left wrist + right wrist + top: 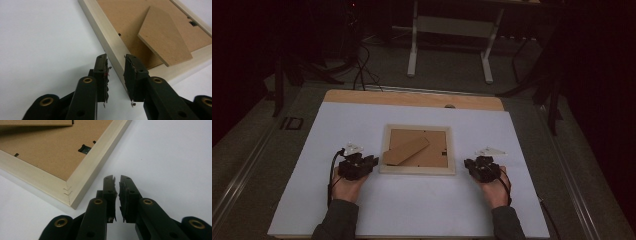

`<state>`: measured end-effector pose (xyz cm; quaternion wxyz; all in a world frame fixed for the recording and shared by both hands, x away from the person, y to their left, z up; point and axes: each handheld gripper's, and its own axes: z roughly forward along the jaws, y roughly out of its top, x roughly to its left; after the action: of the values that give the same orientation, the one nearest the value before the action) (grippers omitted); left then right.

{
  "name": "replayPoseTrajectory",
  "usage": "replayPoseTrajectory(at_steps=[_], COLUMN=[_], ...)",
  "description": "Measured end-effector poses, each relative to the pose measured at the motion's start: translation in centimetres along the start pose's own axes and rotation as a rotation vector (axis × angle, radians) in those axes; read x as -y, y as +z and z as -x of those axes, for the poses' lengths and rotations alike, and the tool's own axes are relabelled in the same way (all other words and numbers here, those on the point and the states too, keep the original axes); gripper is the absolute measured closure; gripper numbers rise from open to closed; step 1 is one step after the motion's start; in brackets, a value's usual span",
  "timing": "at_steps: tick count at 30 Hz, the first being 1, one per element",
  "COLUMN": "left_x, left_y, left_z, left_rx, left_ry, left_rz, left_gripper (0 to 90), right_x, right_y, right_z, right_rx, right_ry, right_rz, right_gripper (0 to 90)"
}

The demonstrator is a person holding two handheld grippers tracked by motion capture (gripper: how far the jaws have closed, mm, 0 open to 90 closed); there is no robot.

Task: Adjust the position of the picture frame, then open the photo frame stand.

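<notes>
A pale wooden picture frame lies face down in the middle of the white sheet, its brown backing board up and the stand flap slanting across it. My left gripper rests at the frame's left edge. In the left gripper view the left gripper is open, and the frame's rim runs through the gap with neither pad pressing on it. My right gripper sits just off the frame's right corner. In the right gripper view the right gripper is open only a narrow slit, with bare sheet behind it and the frame corner to its left.
The white sheet covers most of a wooden table, whose bare strip shows at the far edge. Beyond the table, on the dark floor, stand a white desk frame and some cables. A small metal clip sits on the backing board.
</notes>
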<state>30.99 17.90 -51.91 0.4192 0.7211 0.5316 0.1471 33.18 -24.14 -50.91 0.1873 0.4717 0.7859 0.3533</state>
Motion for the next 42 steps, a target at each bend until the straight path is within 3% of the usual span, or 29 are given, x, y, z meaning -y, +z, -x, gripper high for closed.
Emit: replayPoseTrajectory(at_steps=[14,23,29,35,38,42], left_x=[-1.0,-1.7,-3.1,-5.2,-6.0,-6.8], left_y=[-1.9,-2.6,-3.1,-2.8,-2.4,-1.4], left_z=[-0.8,-0.3,0.4,1.5,1.6,1.6], left_rx=[0.029,0.07,0.101,0.116,0.132,0.183], left_ry=[-0.014,0.02,0.045,0.095,0.094,0.101], left_rz=[0.067,0.083,0.088,0.073,0.067,0.057], left_gripper=[67.4,66.0,65.4,65.7,65.6,64.4], right_x=[0.1,0.1,0.1,0.1,0.0,0.0], right_y=[-0.1,-0.2,-0.6,-0.9,-1.1,-1.1], right_z=[0.3,0.7,0.9,1.1,1.1,1.2], right_rx=[-0.009,-0.011,-0.012,-0.004,-0.004,-0.008], right_ry=[0.004,0.018,0.025,0.039,0.037,0.039], right_rz=[-0.003,0.004,0.015,0.038,0.046,0.047], right_gripper=[81.0,78.0,77.2,77.2,77.2,77.0])
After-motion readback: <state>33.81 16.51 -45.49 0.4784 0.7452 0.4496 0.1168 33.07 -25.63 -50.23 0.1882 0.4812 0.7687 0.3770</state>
